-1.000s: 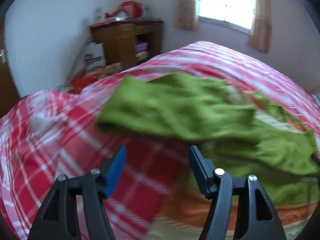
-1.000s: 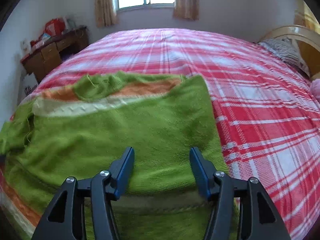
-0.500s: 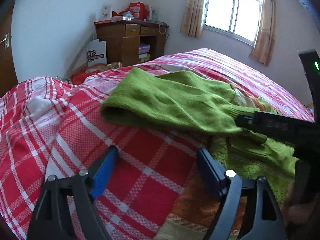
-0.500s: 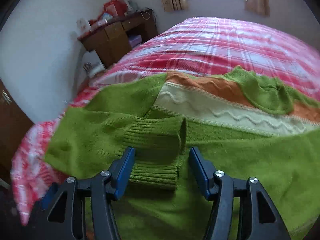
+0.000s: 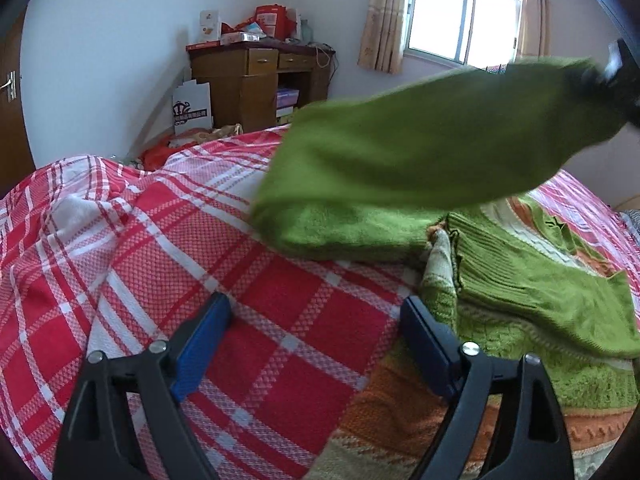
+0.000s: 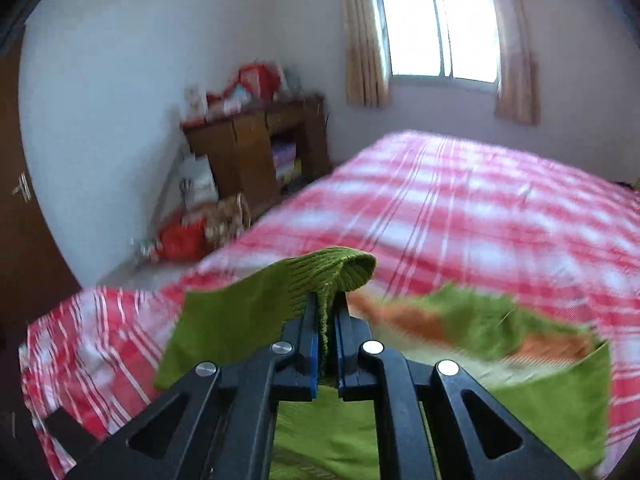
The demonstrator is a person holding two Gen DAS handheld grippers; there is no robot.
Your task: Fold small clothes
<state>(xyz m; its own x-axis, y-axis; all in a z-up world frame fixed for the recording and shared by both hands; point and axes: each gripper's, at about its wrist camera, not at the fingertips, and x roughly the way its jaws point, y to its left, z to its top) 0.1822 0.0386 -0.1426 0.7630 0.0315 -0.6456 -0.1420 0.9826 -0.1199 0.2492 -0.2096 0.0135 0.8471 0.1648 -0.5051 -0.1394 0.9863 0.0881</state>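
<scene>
White paper bag (image 5: 191, 107), on the floor beside the wooden desk (image 5: 256, 80): dark crown-like emblem above a dark band of lettering, illegible.
Red packages (image 5: 270, 24) on the desk: printing too small to read.

The sweater (image 5: 532, 292) is spread on the bed (image 5: 168, 248), ahead and to the right of the left tongs (image 5: 316, 344). Its sleeve (image 6: 280, 300) is raised above the bed, its cuff pinched in the right tongs (image 6: 327, 320). A cabinet (image 5: 256, 80) is seen beyond the bed.
</scene>
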